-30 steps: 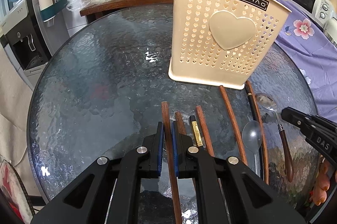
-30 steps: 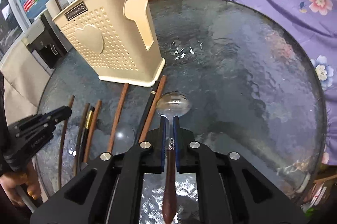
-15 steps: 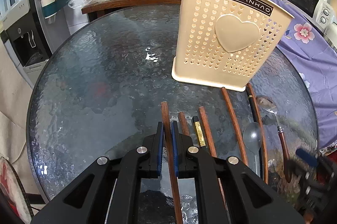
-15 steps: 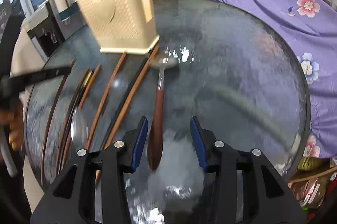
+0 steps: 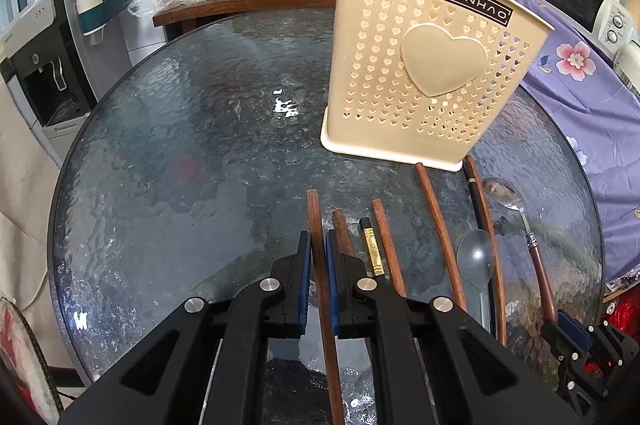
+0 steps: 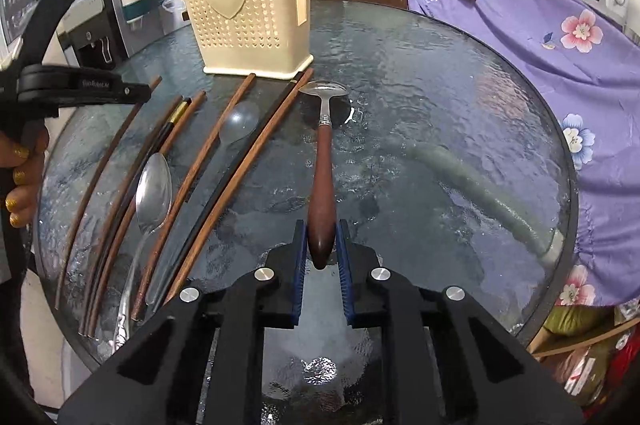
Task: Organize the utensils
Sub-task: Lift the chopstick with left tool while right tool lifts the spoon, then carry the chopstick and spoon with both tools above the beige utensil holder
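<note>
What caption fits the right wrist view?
Right gripper closing on spoon handle, caddy behind.

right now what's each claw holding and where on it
Left claw grips a wooden chopstick along its shaft; right claw grips the wooden-handled spoon at its handle end.

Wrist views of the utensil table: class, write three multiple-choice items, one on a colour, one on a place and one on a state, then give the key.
1. What colour is the utensil holder? A beige; B green; C black.
2. Where does the wooden-handled spoon lie? A inside the utensil holder; B on the glass table; C on the purple cloth.
3. What is the left gripper doing? A standing open; B shut on a brown chopstick; C shut on a spoon.

Key: 1 A, its heart-pierced walls are beige; 2 B, its bowl and handle rest on the glass; 3 B, both pads press the chopstick's sides.
</note>
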Tool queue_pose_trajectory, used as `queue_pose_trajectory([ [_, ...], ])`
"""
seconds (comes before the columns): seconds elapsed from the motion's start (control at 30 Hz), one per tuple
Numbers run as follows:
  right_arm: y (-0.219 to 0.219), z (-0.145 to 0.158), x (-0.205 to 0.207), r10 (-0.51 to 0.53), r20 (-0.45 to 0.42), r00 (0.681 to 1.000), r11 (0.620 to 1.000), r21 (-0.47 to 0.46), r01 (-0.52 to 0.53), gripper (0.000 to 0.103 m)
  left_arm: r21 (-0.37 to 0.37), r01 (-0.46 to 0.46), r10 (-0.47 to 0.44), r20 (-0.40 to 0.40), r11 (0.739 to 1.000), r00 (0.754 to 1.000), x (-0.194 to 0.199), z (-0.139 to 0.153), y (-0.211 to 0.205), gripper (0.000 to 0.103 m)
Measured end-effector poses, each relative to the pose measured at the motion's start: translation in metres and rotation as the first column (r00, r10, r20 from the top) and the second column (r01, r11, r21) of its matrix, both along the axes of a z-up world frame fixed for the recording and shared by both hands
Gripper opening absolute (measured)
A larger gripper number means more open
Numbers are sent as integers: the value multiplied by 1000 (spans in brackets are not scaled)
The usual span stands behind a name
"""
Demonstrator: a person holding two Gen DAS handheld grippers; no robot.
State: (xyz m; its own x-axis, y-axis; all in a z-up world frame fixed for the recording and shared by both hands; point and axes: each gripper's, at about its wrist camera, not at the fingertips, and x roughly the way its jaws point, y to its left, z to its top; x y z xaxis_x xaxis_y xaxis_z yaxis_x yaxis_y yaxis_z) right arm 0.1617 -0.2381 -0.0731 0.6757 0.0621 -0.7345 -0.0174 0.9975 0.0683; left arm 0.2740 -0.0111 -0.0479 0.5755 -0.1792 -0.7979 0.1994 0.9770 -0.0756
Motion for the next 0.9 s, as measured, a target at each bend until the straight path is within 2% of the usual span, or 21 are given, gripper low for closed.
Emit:
queue_pose_trajectory([
  [0.23, -7, 48, -8, 9, 138, 990, 1000, -1, -9, 15, -46, -2, 3, 15, 999, 1000, -4, 14, 10, 7],
  [0.5, -10, 103, 0, 29, 262, 965, 999, -38, -20, 15, -81, 8, 1, 101, 997, 995, -19, 51, 13, 7],
  [0.67, -13, 114, 6, 41, 268, 962, 999, -43, -31, 15, -89, 15, -2, 143, 996, 990, -27, 68, 12, 7],
  [0.9, -14, 119, 6, 60, 272, 960, 998, -41, -50, 15, -88, 17, -3, 155, 996, 988, -28, 71, 11, 7],
])
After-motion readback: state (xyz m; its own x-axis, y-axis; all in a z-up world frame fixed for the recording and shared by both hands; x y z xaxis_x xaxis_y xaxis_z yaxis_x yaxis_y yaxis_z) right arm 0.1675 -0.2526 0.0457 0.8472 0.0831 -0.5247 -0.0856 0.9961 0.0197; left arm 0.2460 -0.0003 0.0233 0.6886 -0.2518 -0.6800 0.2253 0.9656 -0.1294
